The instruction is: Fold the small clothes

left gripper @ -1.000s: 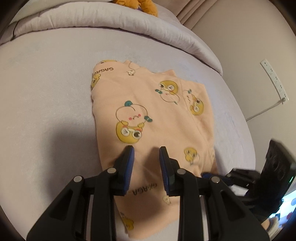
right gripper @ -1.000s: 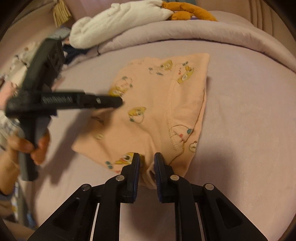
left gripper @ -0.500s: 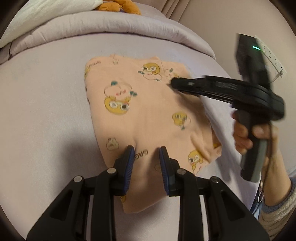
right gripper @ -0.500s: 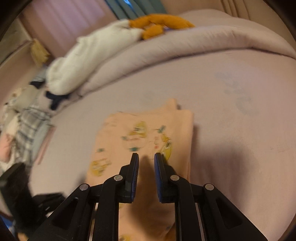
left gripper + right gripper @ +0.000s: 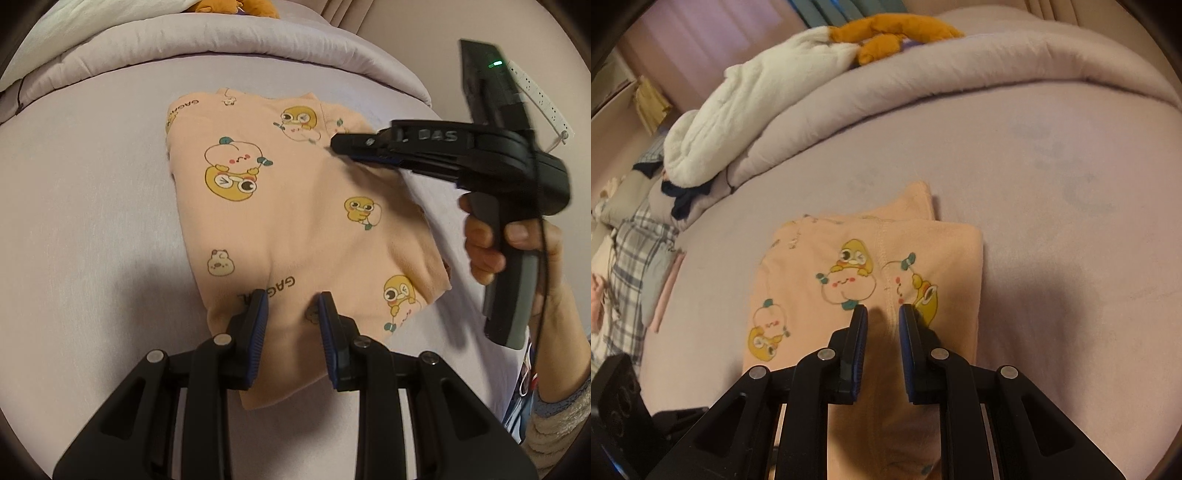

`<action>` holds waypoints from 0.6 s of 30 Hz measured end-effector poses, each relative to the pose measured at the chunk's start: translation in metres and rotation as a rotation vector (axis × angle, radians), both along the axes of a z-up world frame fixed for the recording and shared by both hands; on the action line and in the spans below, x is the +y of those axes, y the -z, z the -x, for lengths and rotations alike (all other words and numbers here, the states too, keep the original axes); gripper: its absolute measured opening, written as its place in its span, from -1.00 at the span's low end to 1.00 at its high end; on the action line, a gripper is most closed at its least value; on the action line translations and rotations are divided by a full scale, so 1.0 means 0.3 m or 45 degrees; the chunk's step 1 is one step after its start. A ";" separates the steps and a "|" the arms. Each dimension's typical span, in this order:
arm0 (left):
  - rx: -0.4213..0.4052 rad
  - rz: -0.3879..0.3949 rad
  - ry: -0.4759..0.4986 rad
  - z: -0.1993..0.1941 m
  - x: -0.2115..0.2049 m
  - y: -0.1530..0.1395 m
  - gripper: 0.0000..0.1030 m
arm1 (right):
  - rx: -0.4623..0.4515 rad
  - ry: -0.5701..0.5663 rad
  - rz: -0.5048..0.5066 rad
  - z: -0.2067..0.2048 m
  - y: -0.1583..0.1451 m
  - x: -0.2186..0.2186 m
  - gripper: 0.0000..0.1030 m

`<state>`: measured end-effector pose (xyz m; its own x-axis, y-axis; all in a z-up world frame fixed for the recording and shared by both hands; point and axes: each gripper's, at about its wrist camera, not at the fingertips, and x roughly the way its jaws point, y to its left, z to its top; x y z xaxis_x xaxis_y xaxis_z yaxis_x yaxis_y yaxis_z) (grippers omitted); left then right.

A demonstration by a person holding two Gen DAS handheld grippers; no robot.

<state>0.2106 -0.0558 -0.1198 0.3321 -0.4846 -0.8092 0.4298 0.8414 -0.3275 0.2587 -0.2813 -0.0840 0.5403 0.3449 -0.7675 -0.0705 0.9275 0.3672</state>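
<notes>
Left wrist view: left gripper (image 5: 290, 304) low over the near part of a folded peach garment (image 5: 295, 221), jaws parted with a clear gap, blue pads on either side of bare fabric, nothing clamped. Garment flat on a lilac bed (image 5: 92, 221), printed with yellow duck cartoons and lettering. At right, right gripper (image 5: 338, 142) seen side-on, held by a hand (image 5: 491, 243) on a pistol-style handle, tip over the far right part of the garment; opening not readable from this angle. Beyond, a rolled lilac duvet (image 5: 221, 40) along the far side of the bed, an orange plush toy (image 5: 236, 5) on top of it, a white power strip (image 5: 543, 96) on the wall at right.

Right wrist view: right gripper (image 5: 882, 314) jaws slightly apart, empty, poised over the garment (image 5: 812, 295) near a stitched seam; contact with the cloth not certain. Garment folded into a rough rectangle on the bed (image 5: 1071, 221). Further out, duvet (image 5: 923, 85), a white fluffy blanket (image 5: 746, 110), orange plush toy (image 5: 894, 37), plaid cloth (image 5: 631, 258) at left.
</notes>
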 end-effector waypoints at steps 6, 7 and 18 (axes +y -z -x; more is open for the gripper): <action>-0.002 -0.019 0.000 0.007 -0.011 0.002 -0.47 | -0.101 -0.093 0.023 0.106 -0.060 0.023 -0.69; -0.003 -0.023 0.000 0.008 -0.013 0.002 -0.47 | -0.109 -0.100 0.023 0.120 -0.064 0.022 -0.69; 0.003 -0.027 -0.047 0.013 -0.009 0.009 -0.47 | -0.056 -0.191 0.201 0.280 0.017 0.058 -0.69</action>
<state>0.2068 -0.0585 -0.1225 0.3475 -0.4550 -0.8199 0.3973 0.8635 -0.3108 0.1746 -0.2638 -0.0891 0.5259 0.3012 -0.7954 -0.2246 0.9512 0.2117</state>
